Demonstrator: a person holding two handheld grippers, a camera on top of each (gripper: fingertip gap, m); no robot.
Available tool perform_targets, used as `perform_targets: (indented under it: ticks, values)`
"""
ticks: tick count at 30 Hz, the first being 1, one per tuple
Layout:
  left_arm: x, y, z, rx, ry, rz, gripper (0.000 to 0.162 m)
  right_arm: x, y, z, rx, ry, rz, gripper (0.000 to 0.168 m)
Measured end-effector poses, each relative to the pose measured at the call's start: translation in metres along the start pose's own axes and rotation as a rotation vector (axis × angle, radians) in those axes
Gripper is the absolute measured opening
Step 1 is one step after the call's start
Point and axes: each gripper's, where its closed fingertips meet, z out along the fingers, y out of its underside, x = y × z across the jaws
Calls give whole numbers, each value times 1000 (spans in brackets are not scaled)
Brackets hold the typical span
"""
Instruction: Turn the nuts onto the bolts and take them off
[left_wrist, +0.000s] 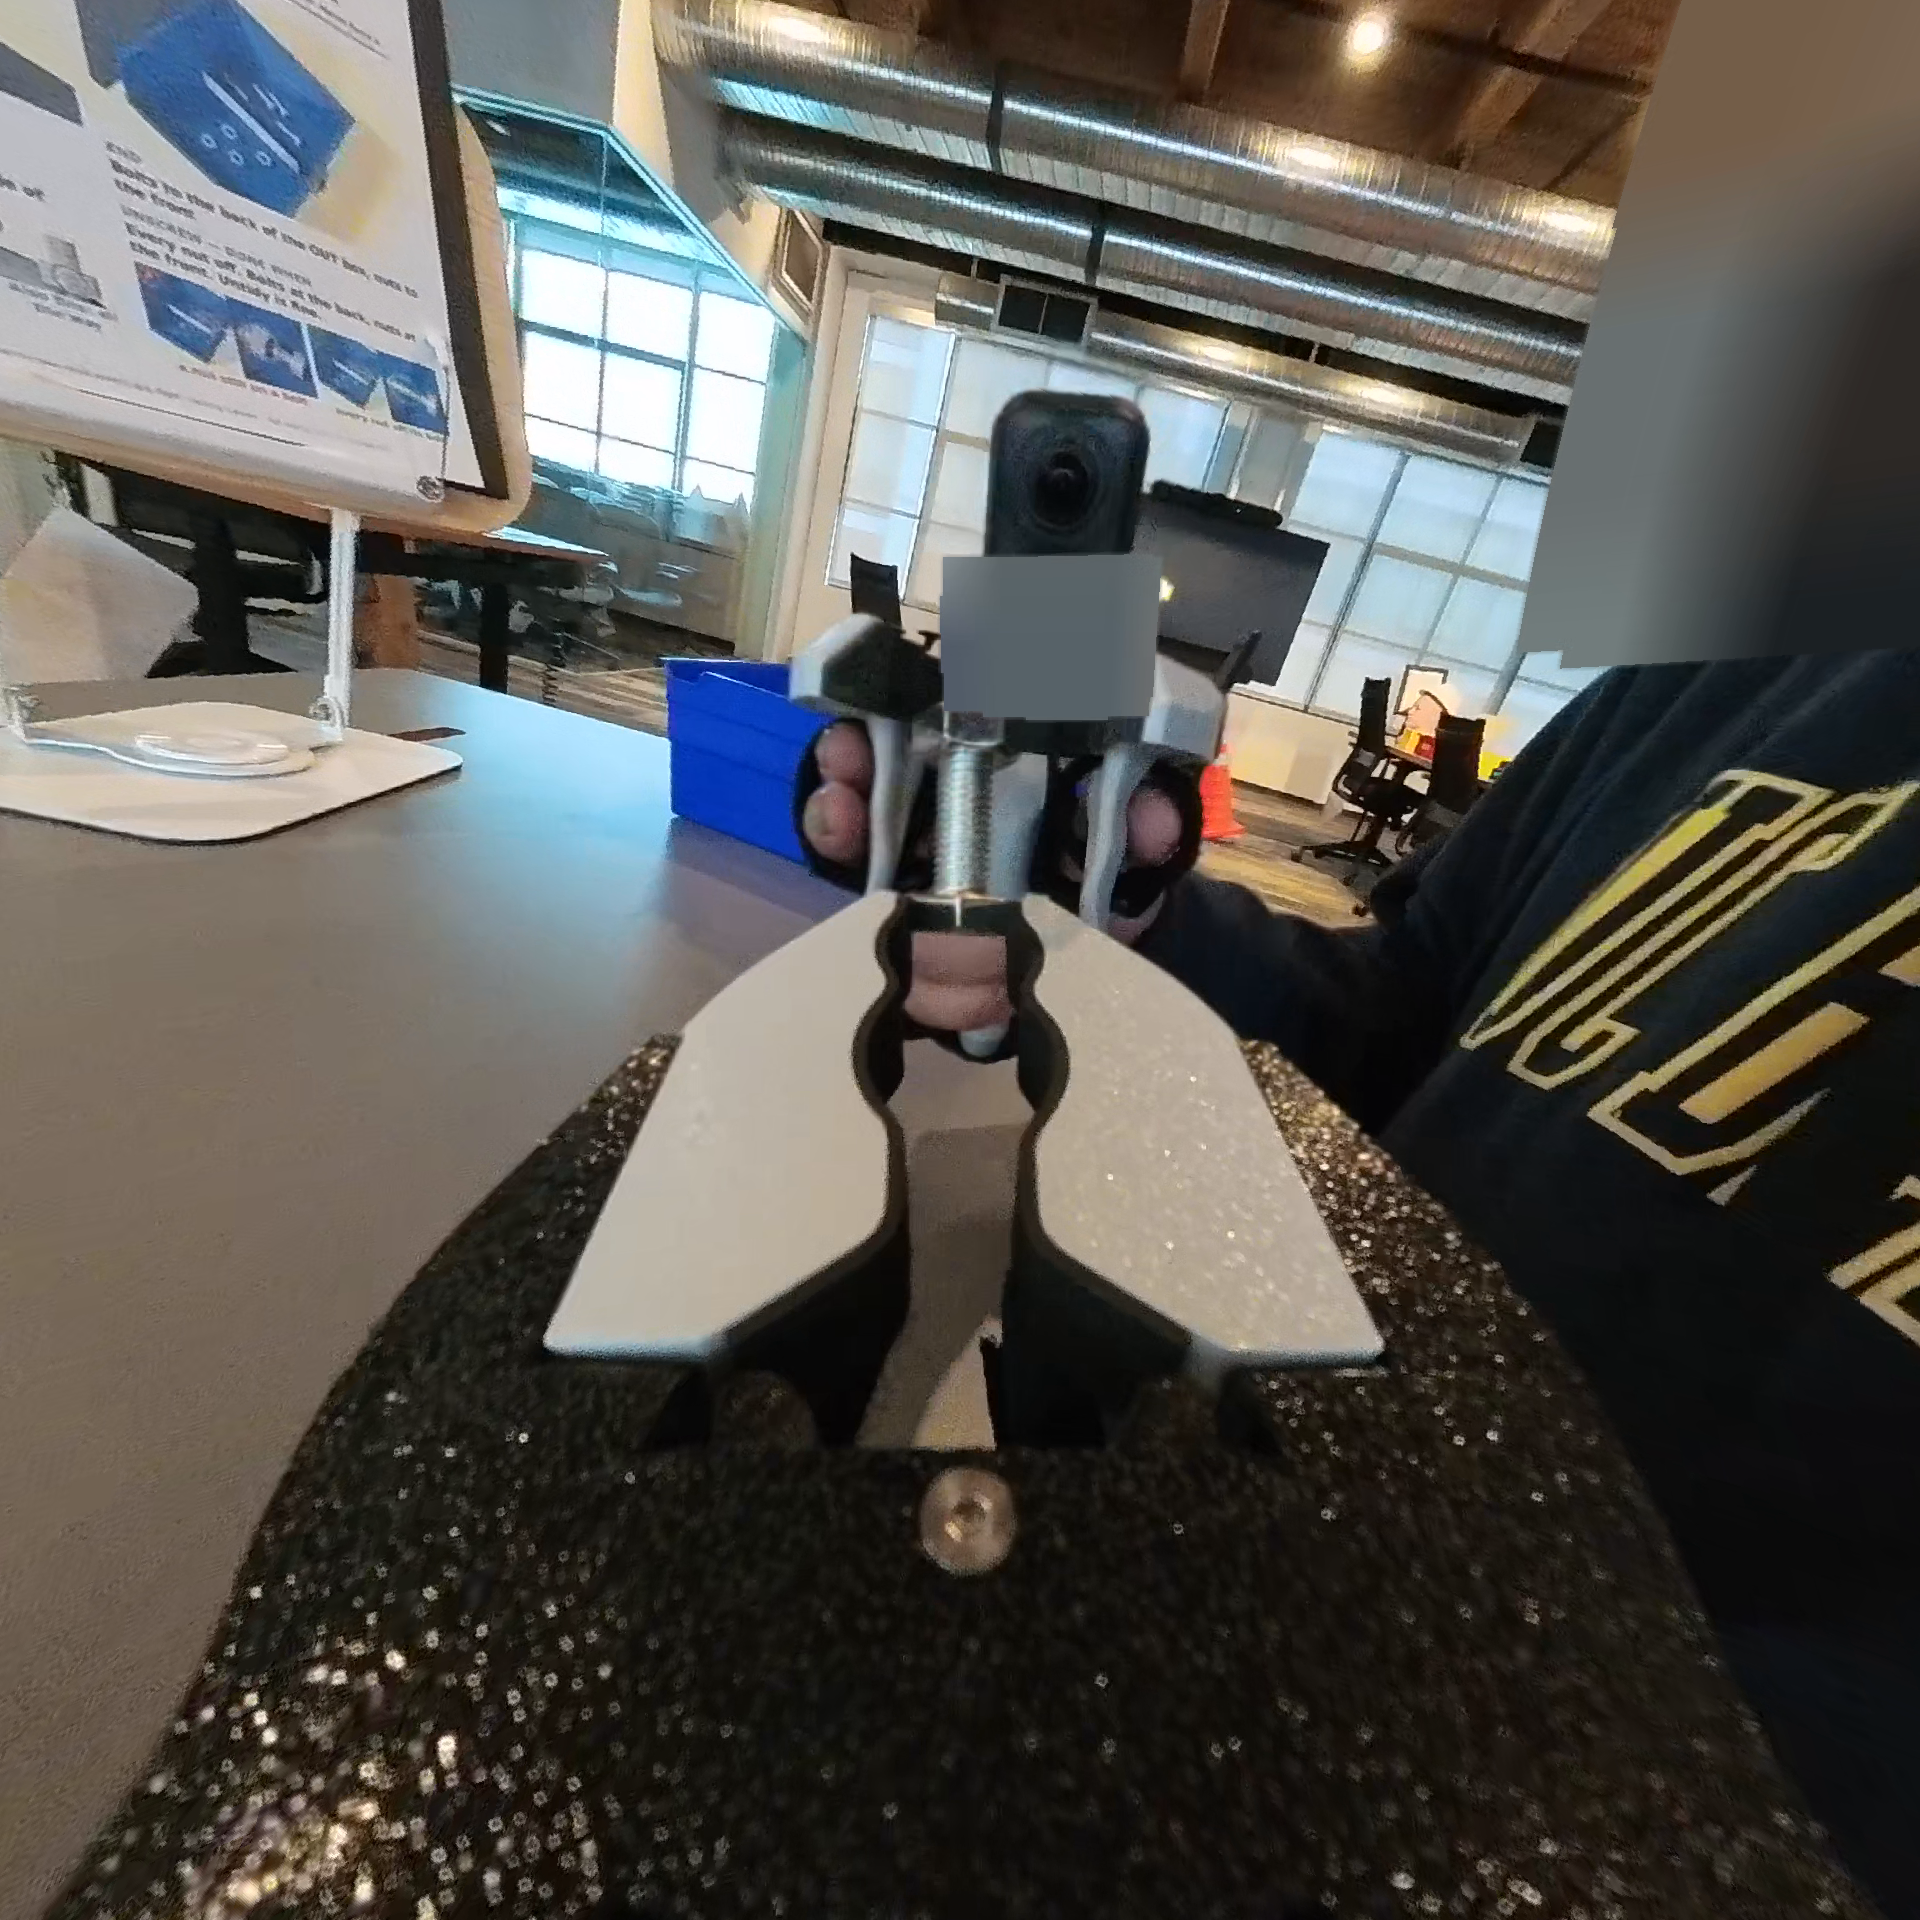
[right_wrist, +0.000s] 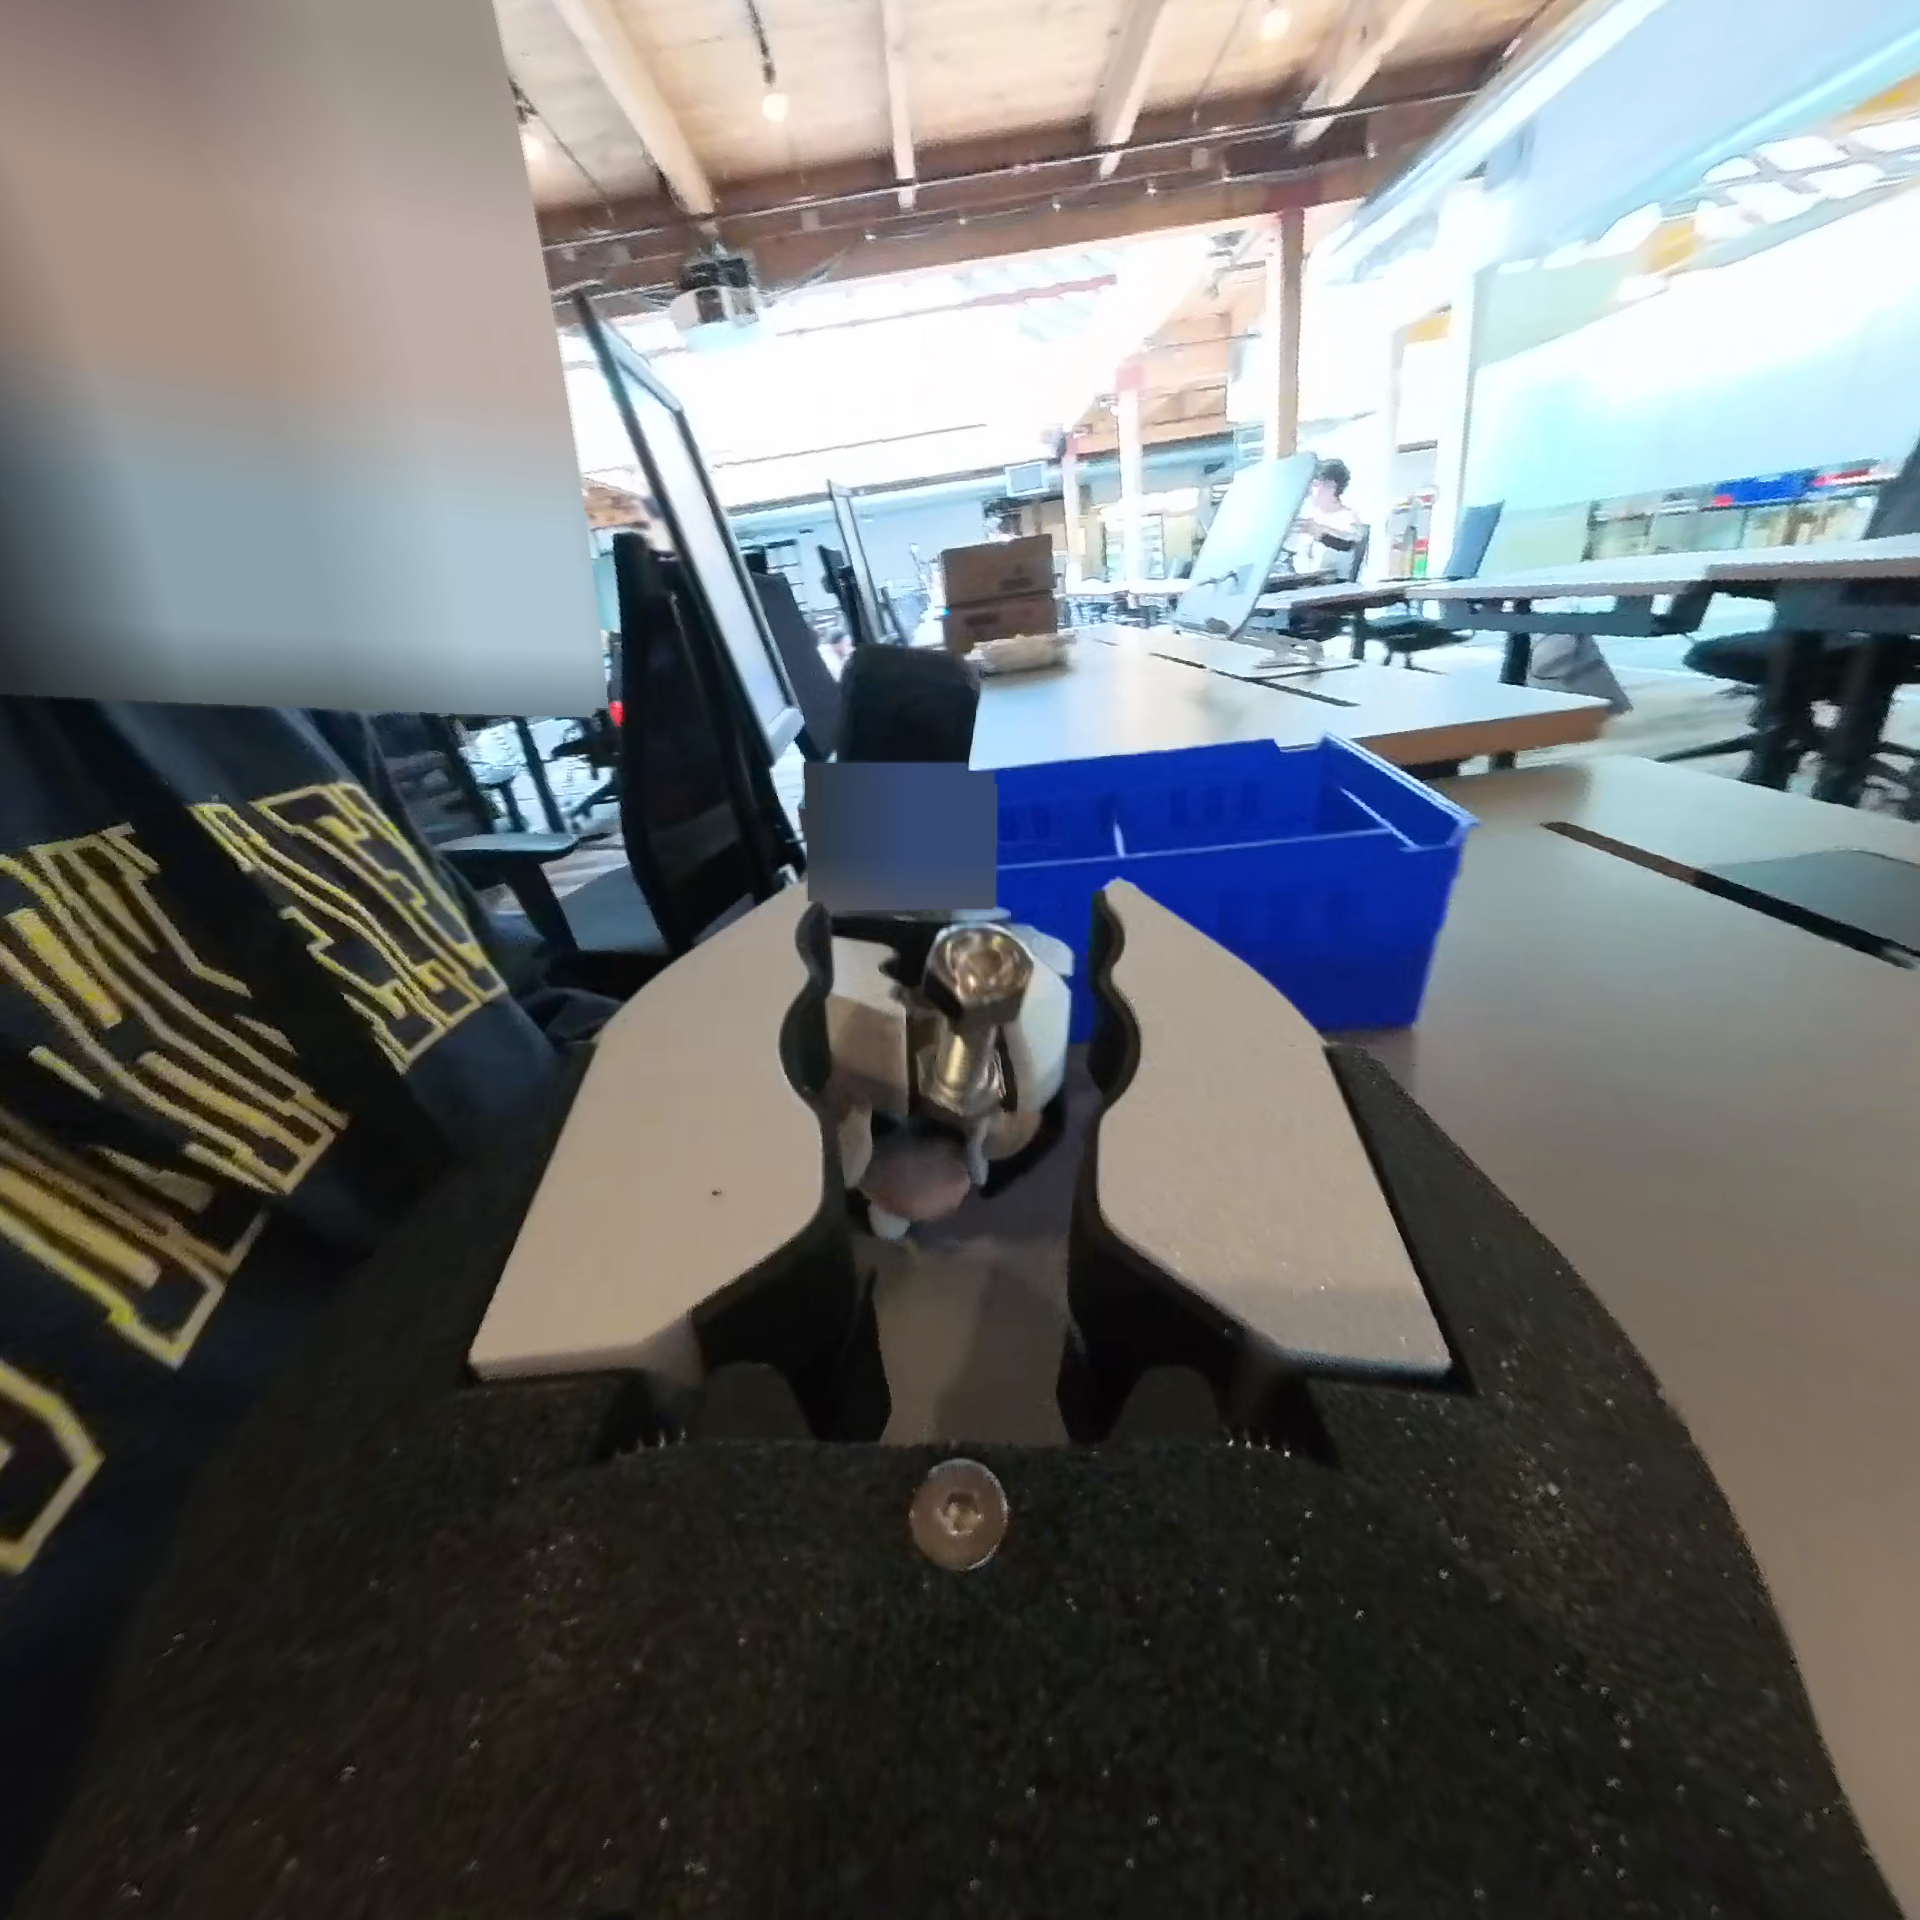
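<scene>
My left gripper (left_wrist: 951, 912) is shut on a hex nut (left_wrist: 951, 916) at the near end of a silver bolt (left_wrist: 966, 810). The bolt's threaded shaft runs away from it, up toward the right gripper (left_wrist: 997, 727), which faces it. In the right wrist view, the right gripper (right_wrist: 966, 920) is open, its jaws standing apart on either side of the bolt's hex head (right_wrist: 977, 971) without touching it. Beyond the head, the left gripper's white fingers (right_wrist: 862, 1039) clamp the far end of the bolt. Both grippers are held above the grey table (left_wrist: 312, 1039).
A blue divided bin (right_wrist: 1247, 873) stands on the table behind the grippers, and also shows in the left wrist view (left_wrist: 727, 748). An instruction sheet on a stand (left_wrist: 208, 208) is at the far left. The person's dark sweatshirt (left_wrist: 1662, 1039) is close on the right. Both grippers' tips are close together, under 4 cm apart.
</scene>
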Motion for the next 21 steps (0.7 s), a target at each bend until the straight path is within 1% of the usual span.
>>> perform_targets:
  ticks: [2, 3, 4, 5, 6, 7, 9, 12, 15, 17, 19, 20, 21]
  values:
    - [-1, 0, 0, 0, -4, 2, 16, -6, 5, 10, -33, -49, 0, 46]
    - [-1, -1, -1, 4, -7, 6, 16, -8, 6, 9, -52, -56, 2, 49]
    - [-1, -3, -3, 17, -8, 9, 16, -9, 6, 2, -62, -50, -2, 48]
    - [-2, -5, -4, 29, -11, 8, 16, -7, 7, -9, -67, -41, -6, 44]
    - [-4, -6, -6, 33, -20, -2, 16, -7, 7, -18, -61, -44, -12, 34]
    - [-6, -6, -7, 34, -22, -17, 17, -6, 4, -22, -30, -35, -12, 31]
    - [-5, -6, -6, 45, -4, -35, 16, 2, -4, -24, 21, 31, -23, 39]
    - [-1, -1, -1, 12, 8, -20, 16, 6, -4, -4, 9, 50, -56, 44]
    - [-1, -1, -1, 11, 6, -18, 17, 0, -1, 13, -21, -9, -50, 44]
    - [-2, -3, -4, 22, 4, -16, 16, -3, 2, 8, -52, -18, -54, 47]
    - [-2, -6, -6, 40, 1, -12, 16, -1, 5, -11, -68, -16, -59, 39]
    - [-4, -7, -6, 42, -8, -22, 17, -3, 5, -20, -63, -45, -43, 24]
    - [-5, -7, -7, 48, -2, -36, 17, -1, 4, -25, -42, -19, -9, 24]
